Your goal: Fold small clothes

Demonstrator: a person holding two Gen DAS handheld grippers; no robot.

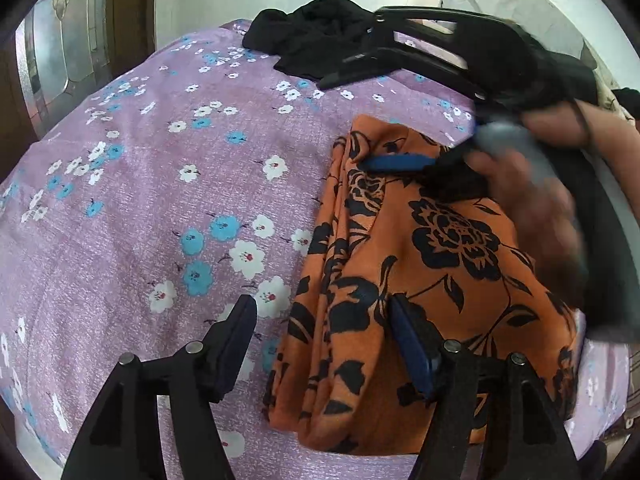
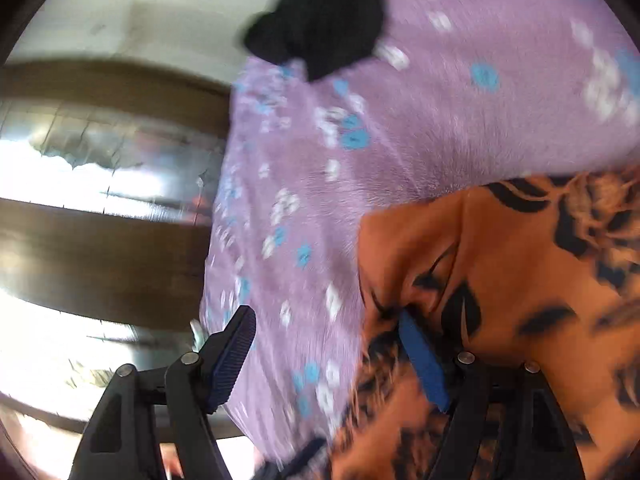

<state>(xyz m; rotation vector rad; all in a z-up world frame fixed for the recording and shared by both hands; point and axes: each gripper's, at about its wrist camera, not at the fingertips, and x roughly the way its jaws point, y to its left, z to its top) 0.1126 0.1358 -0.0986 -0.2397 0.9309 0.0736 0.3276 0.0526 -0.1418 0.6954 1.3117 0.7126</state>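
An orange garment with black flowers [image 1: 420, 280] lies folded in a long strip on the purple flowered bedsheet [image 1: 160, 200]. My left gripper [image 1: 320, 320] is open just above its near left edge, the right finger over the cloth, the left finger over the sheet. My right gripper [image 1: 384, 162], held by a hand, reaches in from the right, one blue pad lying on the garment's far end. In the right wrist view the right gripper [image 2: 324, 328] is open, its right finger [image 2: 420, 356] touching the orange cloth [image 2: 520, 280]; the picture is blurred.
A crumpled black garment [image 1: 312, 40] lies at the far edge of the bed, also in the right wrist view [image 2: 320, 20]. A wooden door with glass panels [image 1: 60, 60] stands at the left beyond the bed. A pale wall is behind.
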